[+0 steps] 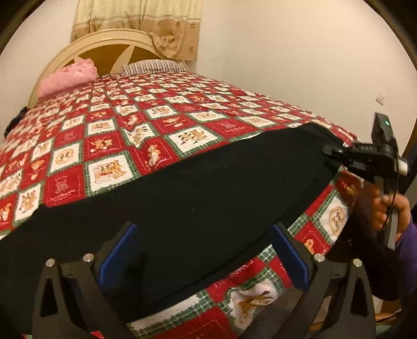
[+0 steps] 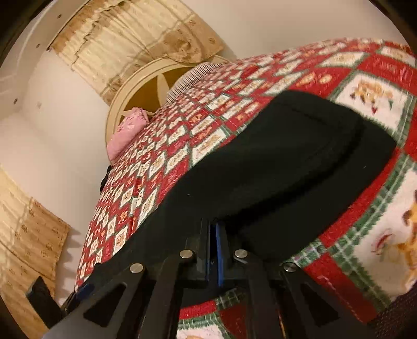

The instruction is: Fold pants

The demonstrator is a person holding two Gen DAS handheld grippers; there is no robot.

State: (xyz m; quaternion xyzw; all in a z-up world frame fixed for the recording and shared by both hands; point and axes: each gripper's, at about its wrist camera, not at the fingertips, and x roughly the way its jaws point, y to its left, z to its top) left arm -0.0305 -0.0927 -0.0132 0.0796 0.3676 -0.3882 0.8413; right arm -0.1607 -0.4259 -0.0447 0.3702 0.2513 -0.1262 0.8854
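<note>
Black pants (image 1: pixel 198 182) lie flat in a long band across the near part of a red, white and green patchwork quilt (image 1: pixel 130 130). My left gripper (image 1: pixel 203 226) stands open over the near edge of the band. Its blue pads (image 1: pixel 120 260) are spread wide to either side and press on nothing. My right gripper (image 1: pixel 327 150) comes in from the right, held by a hand (image 1: pixel 391 208), and its tips meet the right end of the pants. Seen from the right wrist, that gripper (image 2: pixel 213 226) is shut, its tips pinched on the edge of the pants (image 2: pixel 273 169).
A pink cushion (image 1: pixel 67 78) and a striped pillow (image 1: pixel 156 66) lie at the head of the bed, below a cream headboard (image 1: pixel 109 44) and a beige curtain (image 1: pixel 135 20). The bed's near edge drops away just below my left gripper. A wall socket (image 1: pixel 380 98) is at the right.
</note>
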